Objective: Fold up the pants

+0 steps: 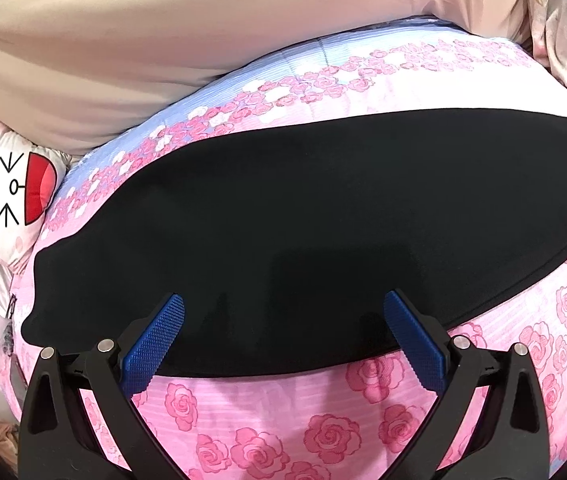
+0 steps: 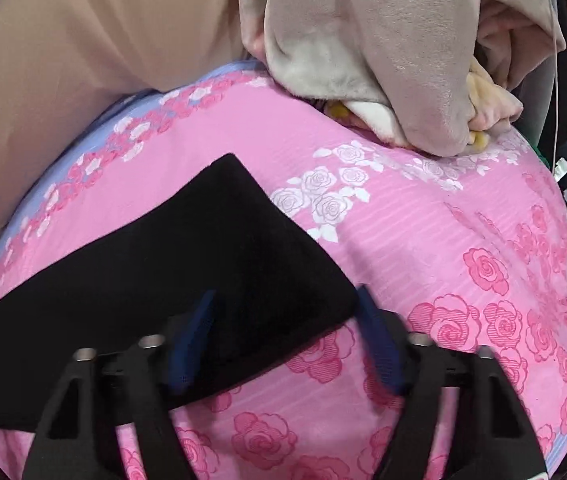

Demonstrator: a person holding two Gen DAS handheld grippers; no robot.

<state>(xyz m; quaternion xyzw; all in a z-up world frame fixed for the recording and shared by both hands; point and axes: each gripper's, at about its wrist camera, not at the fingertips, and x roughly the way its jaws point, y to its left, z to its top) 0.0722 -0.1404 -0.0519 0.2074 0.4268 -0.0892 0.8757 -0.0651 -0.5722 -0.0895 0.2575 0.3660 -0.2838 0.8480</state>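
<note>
Pink rose-printed bedding (image 1: 363, 400) covers the bed and fills both views, with a pale blue band along its far side and beige fabric (image 1: 163, 40) rising behind it. At the right end a heap of grey and cream fleece blankets (image 2: 383, 60) sits on the bedding, and at the left end a white cartoon cushion (image 1: 7, 188) shows.

Across the bedding lie the black pants (image 1: 303, 220), spread flat as one long dark strip that looks already doubled leg on leg, though the black cloth hides any seam or layer line. One end, seen in the right wrist view, finishes in a squared corner (image 2: 227, 164); the other, in the left wrist view, tapers to a rounded end near the cushion.

Judging by how closely it hugs the bed, the cloth is soft, light and limp, perhaps a knit. It will sag and drape when lifted and may drag on the cotton bedding, so both near corners or the near edge should be pinched through all layers.

Left tool (image 1: 283, 316) hovers released, blue pads wide apart over the near edge. Right tool (image 2: 287, 312) is likewise released, straddling the near corner of the squared end.
</note>
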